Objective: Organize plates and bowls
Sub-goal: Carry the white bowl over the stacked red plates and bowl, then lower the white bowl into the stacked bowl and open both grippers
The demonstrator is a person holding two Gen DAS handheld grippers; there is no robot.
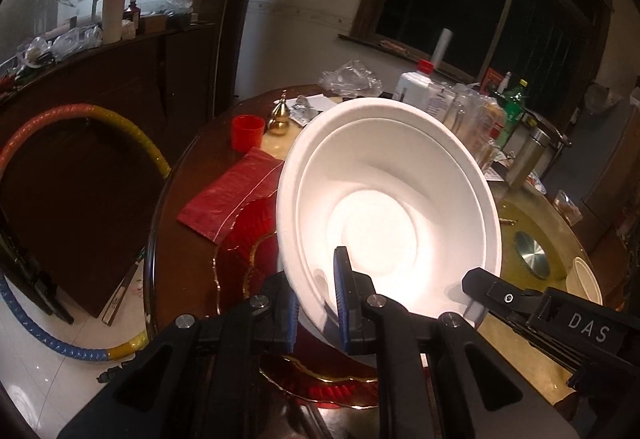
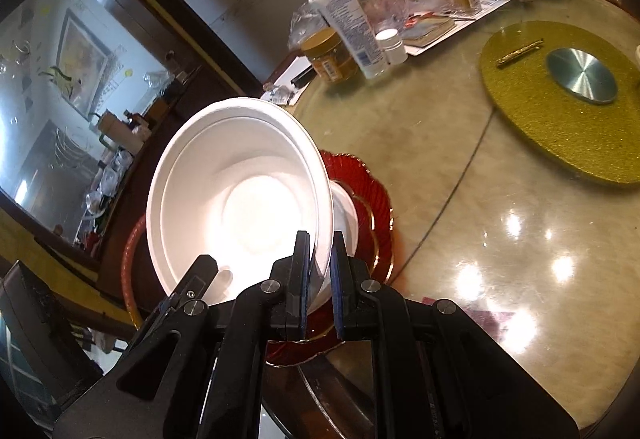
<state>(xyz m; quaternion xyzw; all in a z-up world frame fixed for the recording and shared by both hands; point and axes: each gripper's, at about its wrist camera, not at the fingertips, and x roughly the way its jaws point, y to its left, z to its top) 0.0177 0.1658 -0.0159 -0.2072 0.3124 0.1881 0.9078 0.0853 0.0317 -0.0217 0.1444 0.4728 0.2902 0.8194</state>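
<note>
Tilting above the red plate [image 1: 240, 239], the white bowl [image 1: 392, 199] is pinched at its near rim by the left gripper [image 1: 318, 303]. Opposite, the bowl's rim is clamped by the right gripper [image 2: 320, 271].

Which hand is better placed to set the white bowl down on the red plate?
Probably either: the left gripper and the right gripper each pinch the white bowl's rim over the red plate.

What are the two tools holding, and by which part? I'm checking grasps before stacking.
Both hold the white disposable bowl by its rim: the left tool and the right tool each pinch the rim wall, at different spots.
</note>
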